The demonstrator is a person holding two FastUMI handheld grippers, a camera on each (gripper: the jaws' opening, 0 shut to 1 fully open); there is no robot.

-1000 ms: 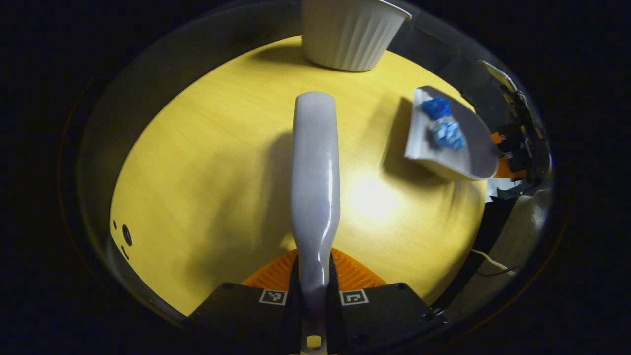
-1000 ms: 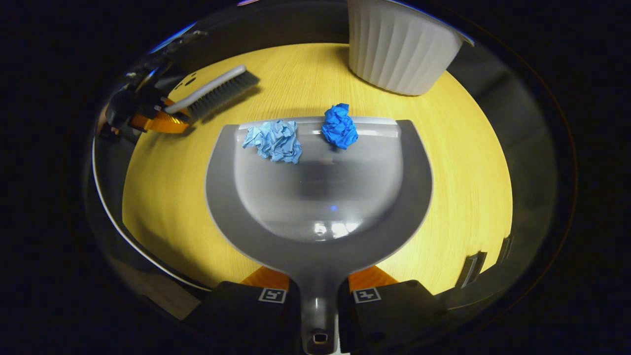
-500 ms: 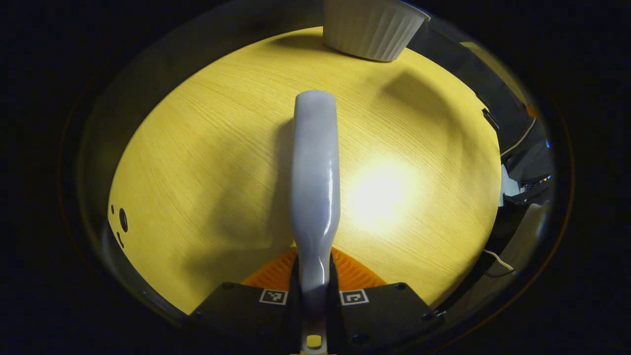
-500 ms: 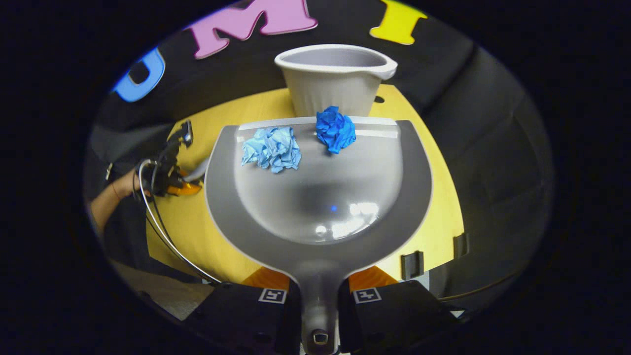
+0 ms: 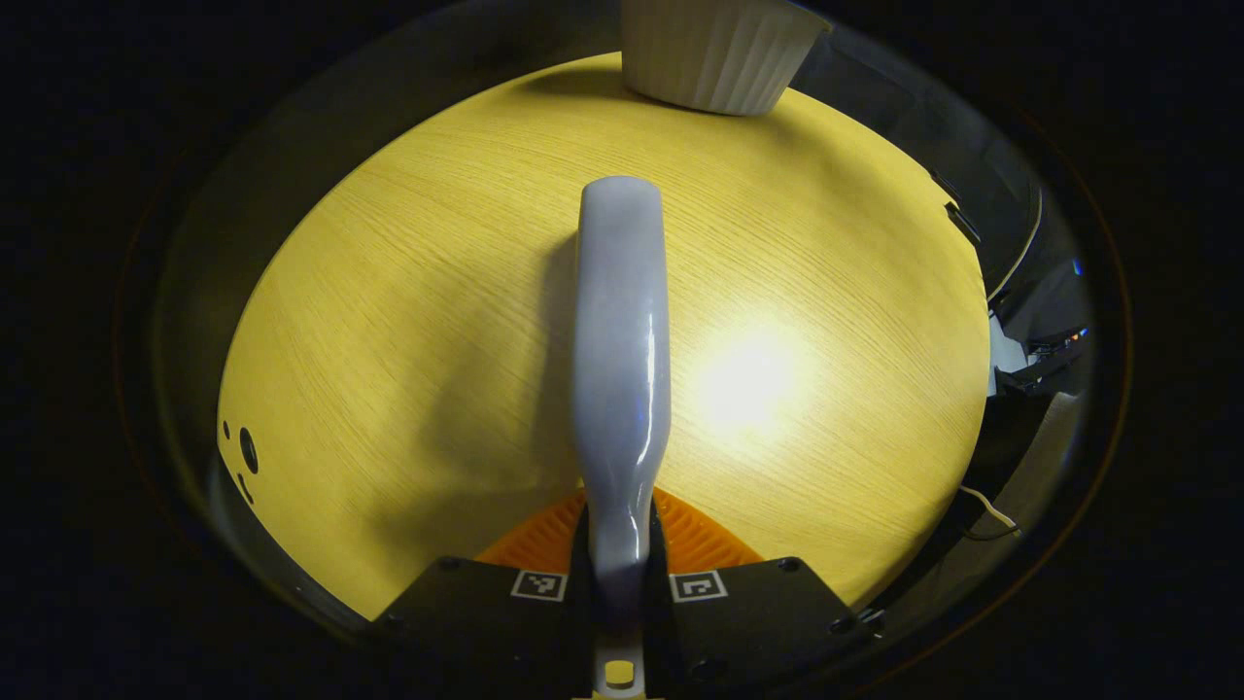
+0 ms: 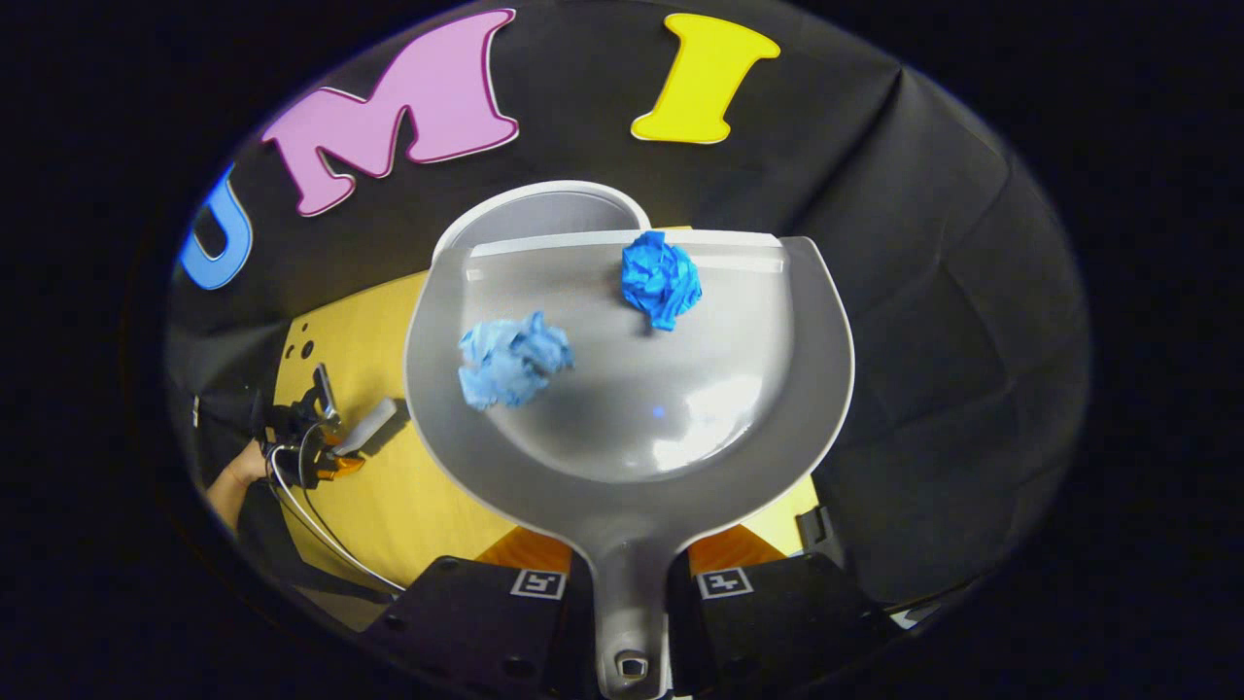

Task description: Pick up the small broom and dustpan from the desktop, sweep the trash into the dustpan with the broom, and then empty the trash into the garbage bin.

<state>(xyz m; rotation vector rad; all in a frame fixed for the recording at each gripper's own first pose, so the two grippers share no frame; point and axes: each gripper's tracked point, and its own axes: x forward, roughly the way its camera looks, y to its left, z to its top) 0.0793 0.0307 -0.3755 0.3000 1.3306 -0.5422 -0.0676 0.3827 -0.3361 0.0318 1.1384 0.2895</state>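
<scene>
In the right gripper view my right gripper (image 6: 630,583) is shut on the handle of the grey dustpan (image 6: 739,408), lifted well above the yellow table (image 6: 389,496). A light blue paper ball (image 6: 510,358) and a dark blue paper ball (image 6: 661,280) lie in the pan. The white bin's rim (image 6: 525,206) shows just behind the pan's front lip. In the left gripper view my left gripper (image 5: 619,586) is shut on the pale grey broom handle (image 5: 622,360), held over the table (image 5: 408,321). The ribbed white bin (image 5: 714,53) stands at the far edge. The broom's bristles are hidden.
Far left and low in the right gripper view, a hand holds the left gripper (image 6: 311,442) with the broom (image 6: 364,428) over the table. Cables hang below it. Small holes (image 5: 243,452) mark the tabletop's left side. Dark gear and wires (image 5: 1040,340) sit beyond the table's right edge.
The right gripper has lifted the dustpan high and tipped it back; the light blue ball has rolled down toward the handle. The bin now sits behind the pan's lip. The broom barely moved.
</scene>
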